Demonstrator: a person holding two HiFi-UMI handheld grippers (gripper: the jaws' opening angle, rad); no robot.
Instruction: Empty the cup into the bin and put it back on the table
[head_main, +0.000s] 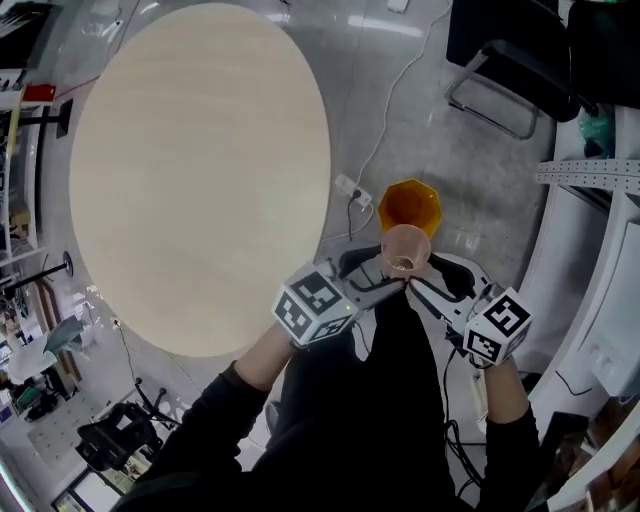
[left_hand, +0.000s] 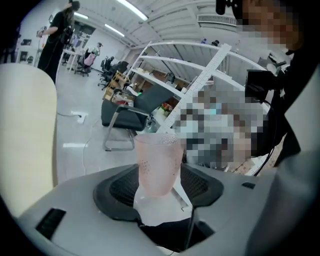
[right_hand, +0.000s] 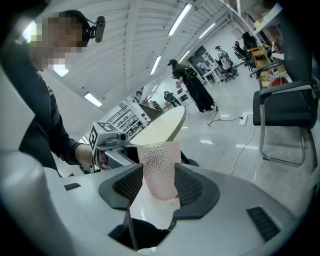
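over the floor at the round bench's (head_main: 200, 170) 4 o'clock edge, the pink dimpled plastic cup (head_main: 405, 248) hangs at the 6 o'clock rim of the orange bin (head_main: 388, 200). both tools have it. the left hand-held gripper (left_hand: 160, 185) is clenched on the cup's lower wall, and the right hand-held gripper (right_hand: 160, 187) clamps it from the opposite side, ribbed pads touching the plastic in each gripper view.

nothing shows through the translucent wall, so the tipping looks done or nearly done, though i cannot tell for sure. the step in hand seems to be a pass between grippers. done well, one tool would loosen only while the other has firm hold. squeeze gently, since thin plastic will likely flex. then carry it toward 9 o'clock and set it down upright, well in from the bench's edge.
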